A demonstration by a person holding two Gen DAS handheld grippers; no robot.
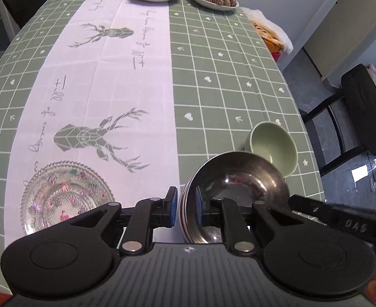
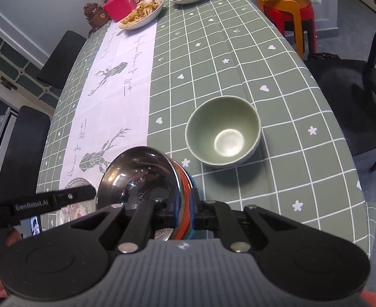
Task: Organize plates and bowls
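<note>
The left gripper [image 1: 185,208] has its blue-padded fingers [image 1: 172,208] set either side of the rim of a stainless steel bowl [image 1: 239,179], one pad outside the wall and one inside; they look closed on the rim, though a sliver of gap shows at the outer pad. The right gripper [image 2: 185,212] pinches the opposite rim of the same steel bowl [image 2: 136,176], its fingers [image 2: 176,208] pressed together over the metal edge and the orange and blue bands beneath it. So the bowl hangs tilted between both hands, low in each frame.

Just beyond, toward the right of centre, the green ceramic bowl [image 2: 223,130] stands upright on the counter [image 2: 277,81], mouth open. It lies nearer the right gripper, probably the nesting target. A patterned glass plate [image 1: 65,194] sits at lower left.
</note>
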